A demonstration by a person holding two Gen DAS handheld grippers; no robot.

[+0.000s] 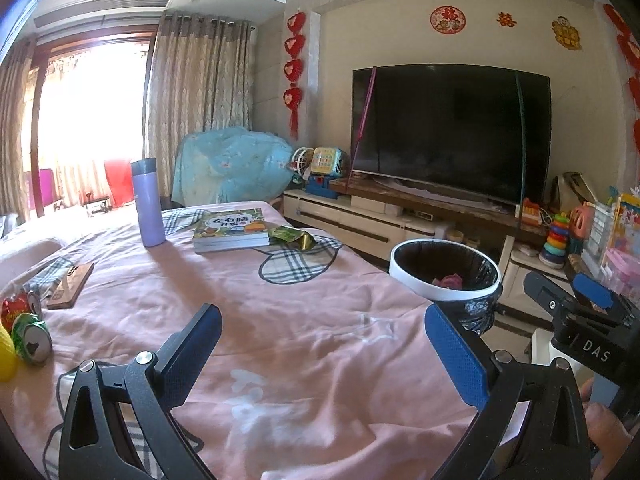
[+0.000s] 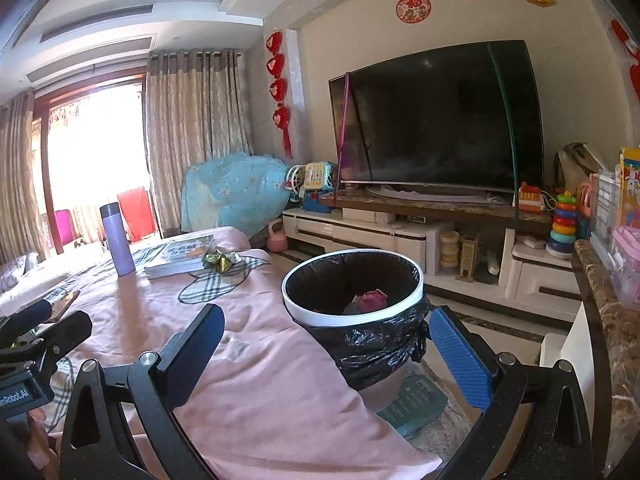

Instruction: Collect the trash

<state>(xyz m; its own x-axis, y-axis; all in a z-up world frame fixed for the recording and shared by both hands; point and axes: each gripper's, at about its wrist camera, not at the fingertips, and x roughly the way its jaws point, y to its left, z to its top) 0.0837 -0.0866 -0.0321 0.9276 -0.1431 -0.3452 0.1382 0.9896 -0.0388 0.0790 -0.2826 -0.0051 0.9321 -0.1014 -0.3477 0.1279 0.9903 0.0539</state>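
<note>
Pink cloth (image 1: 280, 320) carries the trash: crushed can (image 1: 32, 338) far left of the bin (image 2: 352, 284), wrapper (image 1: 294, 237) beyond, probably foil. Left gripper (image 1: 322, 356) and right gripper (image 2: 326, 356) gape wide, empty, ready.

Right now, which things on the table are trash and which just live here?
For the job:
crushed green can
green and gold wrapper
trash bin, something pink already inside

Just lying about:
purple flask
children's books
wooden board
</note>
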